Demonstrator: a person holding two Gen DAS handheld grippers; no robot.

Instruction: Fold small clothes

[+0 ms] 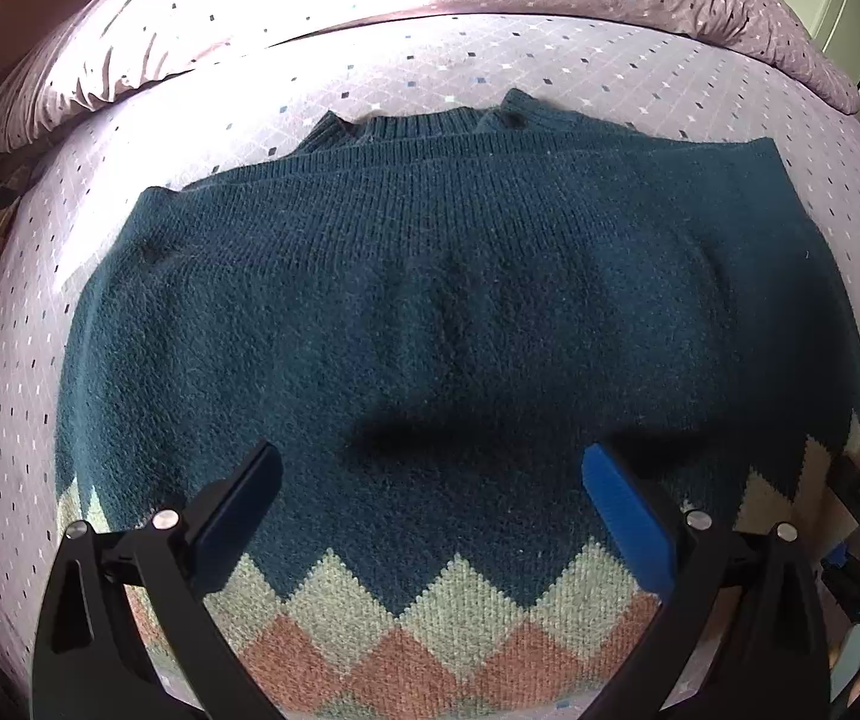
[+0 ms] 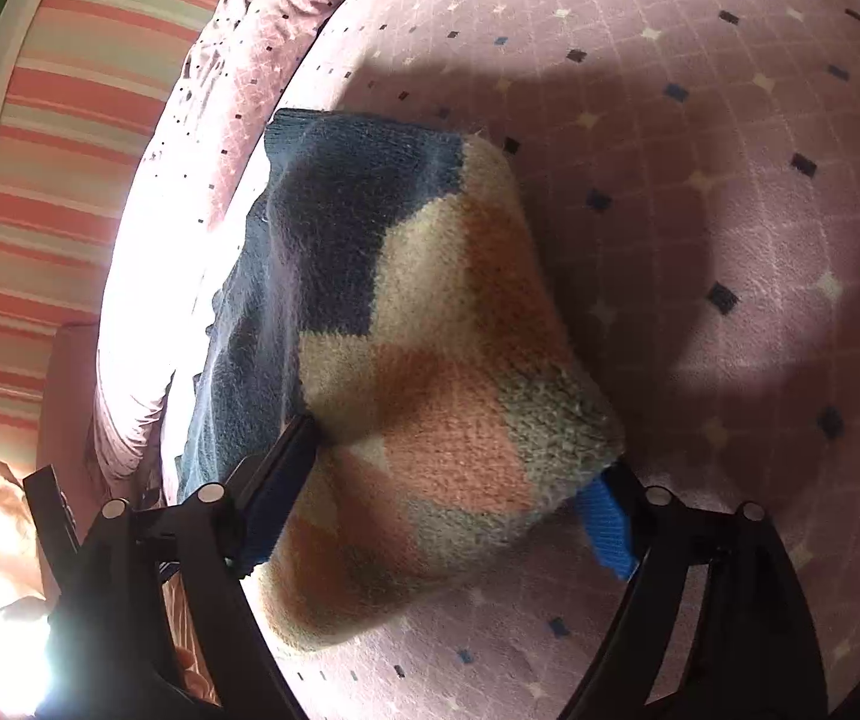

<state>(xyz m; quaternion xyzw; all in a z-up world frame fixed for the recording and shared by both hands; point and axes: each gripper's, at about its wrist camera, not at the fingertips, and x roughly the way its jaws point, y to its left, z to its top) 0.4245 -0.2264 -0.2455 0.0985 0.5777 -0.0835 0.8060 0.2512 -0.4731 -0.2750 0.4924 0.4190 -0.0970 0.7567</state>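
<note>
One dark teal knitted sweater (image 1: 417, 300) with a cream-and-salmon diamond hem, partly folded on the pink diamond-quilted bedspread (image 1: 550, 54).

Its sleeves seem already tucked in; folding the body up looks left to do. Of two grippers, the left gripper (image 1: 430, 504) hovers over the hem, fingers spread and empty; the right gripper (image 2: 460, 480) has the lifted hem corner bunched between its fingers, though their contact is unclear.
</note>
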